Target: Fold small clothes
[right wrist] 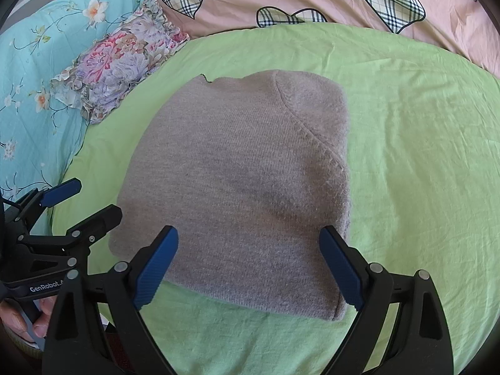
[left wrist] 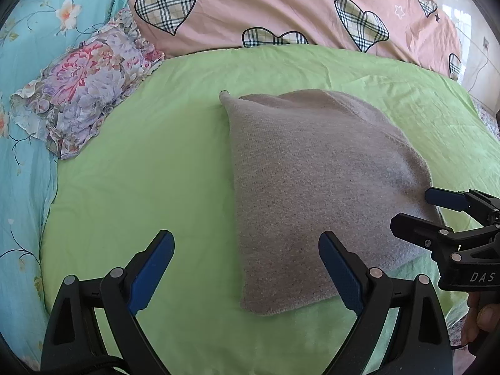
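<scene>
A grey knitted garment (left wrist: 312, 187) lies folded into a compact block on the green sheet (left wrist: 156, 156); it also shows in the right wrist view (right wrist: 243, 187), with a raglan seam at its upper right. My left gripper (left wrist: 247, 243) is open and empty, just above the garment's near left corner. My right gripper (right wrist: 248, 240) is open and empty over the garment's near edge. The right gripper shows at the right edge of the left wrist view (left wrist: 415, 209), the left gripper at the left edge of the right wrist view (right wrist: 93, 197).
A floral cushion (left wrist: 87, 84) lies at the back left on a turquoise flowered quilt (left wrist: 28, 62). A pink duvet with checked hearts (left wrist: 281, 9) is bunched along the far side. The green sheet (right wrist: 422, 156) spreads around the garment.
</scene>
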`<state>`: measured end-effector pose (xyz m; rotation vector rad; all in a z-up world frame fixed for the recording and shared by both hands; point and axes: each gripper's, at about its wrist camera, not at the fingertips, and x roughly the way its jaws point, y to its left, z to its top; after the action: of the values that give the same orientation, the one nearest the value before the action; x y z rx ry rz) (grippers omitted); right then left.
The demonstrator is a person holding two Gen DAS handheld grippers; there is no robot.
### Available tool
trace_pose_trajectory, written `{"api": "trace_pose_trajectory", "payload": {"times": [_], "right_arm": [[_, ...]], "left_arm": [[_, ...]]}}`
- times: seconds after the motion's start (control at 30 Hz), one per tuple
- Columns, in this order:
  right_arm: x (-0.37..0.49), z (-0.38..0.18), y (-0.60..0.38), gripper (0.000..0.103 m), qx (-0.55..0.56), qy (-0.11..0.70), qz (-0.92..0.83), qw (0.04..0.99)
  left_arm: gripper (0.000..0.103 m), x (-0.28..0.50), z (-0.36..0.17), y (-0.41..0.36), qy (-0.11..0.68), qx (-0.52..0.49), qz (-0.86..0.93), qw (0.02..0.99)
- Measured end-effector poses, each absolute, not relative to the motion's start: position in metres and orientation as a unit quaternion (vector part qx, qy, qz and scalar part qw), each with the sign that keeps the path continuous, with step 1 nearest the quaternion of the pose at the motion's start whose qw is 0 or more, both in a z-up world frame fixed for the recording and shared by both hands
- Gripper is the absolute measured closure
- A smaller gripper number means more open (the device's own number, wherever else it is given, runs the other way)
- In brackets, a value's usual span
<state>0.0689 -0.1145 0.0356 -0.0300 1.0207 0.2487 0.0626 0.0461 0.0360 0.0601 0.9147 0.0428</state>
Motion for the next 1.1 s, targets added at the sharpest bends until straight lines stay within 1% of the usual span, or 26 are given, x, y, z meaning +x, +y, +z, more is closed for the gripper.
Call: {"api": "trace_pose_trajectory", "payload": {"times": [1.1], "right_arm": [[0.0673, 0.0428, -0.1150, 0.010, -0.013, 0.484, 0.123, 0.866]], "left_arm": [[0.009, 0.0627, 0.0391, 0.0431, 0.440, 0.033, 0.014, 0.897]]}}
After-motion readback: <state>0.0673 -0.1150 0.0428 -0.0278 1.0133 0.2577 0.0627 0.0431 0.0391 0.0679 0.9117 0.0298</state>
